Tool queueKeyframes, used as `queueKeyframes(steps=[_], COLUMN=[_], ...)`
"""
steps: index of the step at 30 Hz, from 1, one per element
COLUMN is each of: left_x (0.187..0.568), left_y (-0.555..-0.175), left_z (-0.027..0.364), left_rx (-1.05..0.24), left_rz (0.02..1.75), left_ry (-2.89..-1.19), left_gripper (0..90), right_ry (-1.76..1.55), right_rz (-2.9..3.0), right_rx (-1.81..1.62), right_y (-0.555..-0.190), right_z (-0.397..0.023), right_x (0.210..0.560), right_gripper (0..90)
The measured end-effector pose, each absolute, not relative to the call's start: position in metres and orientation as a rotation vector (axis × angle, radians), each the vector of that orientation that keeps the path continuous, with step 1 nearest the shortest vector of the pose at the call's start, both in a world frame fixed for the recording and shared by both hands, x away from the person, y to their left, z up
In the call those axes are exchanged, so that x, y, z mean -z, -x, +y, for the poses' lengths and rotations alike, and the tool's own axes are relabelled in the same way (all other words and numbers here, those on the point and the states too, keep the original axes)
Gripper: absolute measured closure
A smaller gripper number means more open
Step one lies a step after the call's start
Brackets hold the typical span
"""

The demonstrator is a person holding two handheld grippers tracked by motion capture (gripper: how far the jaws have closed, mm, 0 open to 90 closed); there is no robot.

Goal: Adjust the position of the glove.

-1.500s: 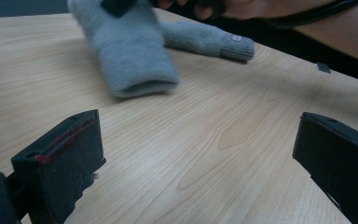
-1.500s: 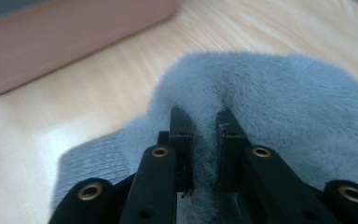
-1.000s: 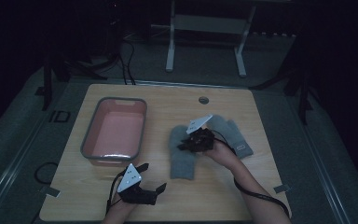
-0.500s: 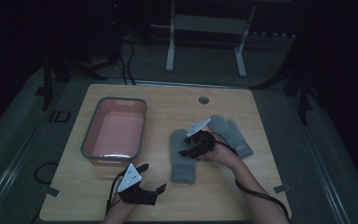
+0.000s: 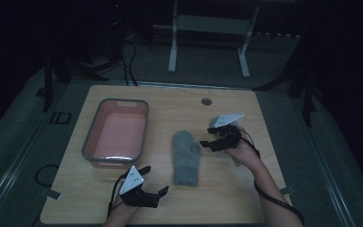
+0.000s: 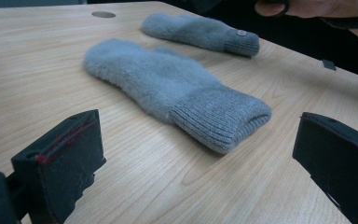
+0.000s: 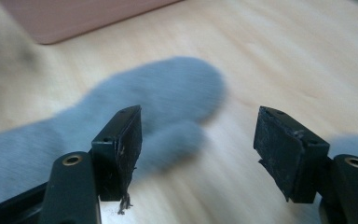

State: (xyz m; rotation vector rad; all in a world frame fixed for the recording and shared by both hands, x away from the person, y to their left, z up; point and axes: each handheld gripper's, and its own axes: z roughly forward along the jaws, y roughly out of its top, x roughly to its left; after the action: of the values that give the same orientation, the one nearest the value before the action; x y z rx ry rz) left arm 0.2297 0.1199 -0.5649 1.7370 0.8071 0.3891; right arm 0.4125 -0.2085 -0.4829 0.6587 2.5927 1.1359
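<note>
Mitten (image 5: pixel 186 157) lies flat mid-table in the high view, just right of the pink tub (image 5: pixel 117 130), long axis running toward and away from the person, rounded tip far, cuff near; the right gripper (image 5: pixel 209 142) hovers beside it, jaws just opened, nothing between them. In the left gripper view the left gripper (image 6: pixel 196 158) stands wide and empty, facing the cuff; a shallow pinch could snag only fuzz. In the right gripper view the mitten is blurred, so a hasty grab might miss.

table (image 5: pixel 170 203): pale wood | near mitten (image 5: pixel 186 156); far mitten (image 6: pixel 200 31); pink tub (image 5: pixel 117 133)
</note>
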Motion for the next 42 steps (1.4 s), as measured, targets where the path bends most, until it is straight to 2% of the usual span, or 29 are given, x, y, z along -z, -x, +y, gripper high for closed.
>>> queueKeyframes(steps=[5,9,13,16,29,34,36,37,42], left_x=[0.565,0.565,0.565,0.565,0.566,0.566,0.566,0.566,0.565], left_y=[-0.23,-0.23,-0.23,-0.231,-0.231,-0.231,-0.23,-0.23,-0.23], left_z=[0.12,0.119,0.119,0.12,0.119,0.119,0.119,0.119,0.12], left_rx=[-0.388,-0.387,-0.384,-0.383,-0.384,-0.388,-0.397,-0.401,-0.399], left_rz=[0.804,0.8,0.802,0.802,0.799,0.801,0.8,0.797,0.802], left_ry=[-1.737,-1.74,-1.738,-1.738,-1.74,-1.742,-1.736,-1.737,-1.735], left_gripper=[2.0,2.1,2.0,2.0,2.0,2.1,2.1,2.1,2.0], right_ry=[-0.748,-0.854,-0.896,-0.933,-0.998,-0.998,-1.055,-1.101,-1.18], right_rz=[2.494,2.432,2.403,2.39,2.434,2.421,2.411,2.399,2.324], right_rx=[-1.11,-1.066,-1.013,-1.006,-0.895,-0.896,-0.895,-0.901,-0.943], right_y=[-0.416,-0.424,-0.429,-0.435,-0.453,-0.449,-0.448,-0.447,-0.438], right_z=[-0.242,-0.266,-0.278,-0.286,-0.292,-0.29,-0.289,-0.288,-0.287], right_x=[0.476,0.475,0.479,0.486,0.535,0.542,0.54,0.538,0.532], right_gripper=[32.5,39.3,40.5,44.6,50.4,63.7,76.6,79.6,82.5])
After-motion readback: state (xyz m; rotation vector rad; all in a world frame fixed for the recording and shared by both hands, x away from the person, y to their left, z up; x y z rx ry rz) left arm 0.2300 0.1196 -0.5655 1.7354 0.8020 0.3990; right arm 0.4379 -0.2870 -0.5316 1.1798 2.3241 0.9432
